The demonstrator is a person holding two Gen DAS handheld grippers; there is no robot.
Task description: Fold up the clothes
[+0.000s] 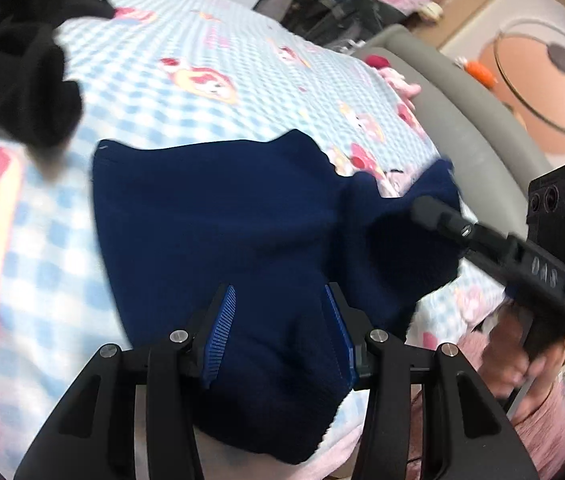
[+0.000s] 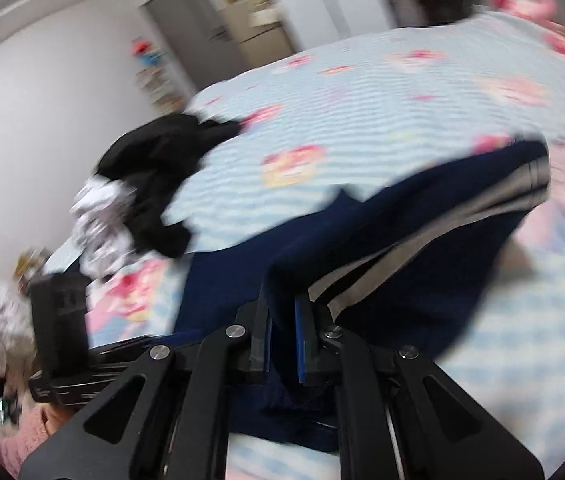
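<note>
A navy blue garment (image 1: 222, 216) lies partly folded on the bed. In the right wrist view it (image 2: 422, 280) shows grey side stripes. My left gripper (image 1: 280, 320) stands over its near edge with the jaws wide apart and cloth bunched between the blue pads, not pinched. My right gripper (image 2: 282, 328) is shut on a fold of the navy garment and lifts it. In the left wrist view the right gripper (image 1: 426, 210) reaches in from the right and presses into the cloth.
The bed has a blue checked sheet with pink cartoon prints (image 1: 210, 80). A pile of black clothes (image 1: 14, 60) lies at its far left, with a white patterned item (image 2: 98, 220) beside it. A grey bed rail (image 1: 462, 100) runs along the right.
</note>
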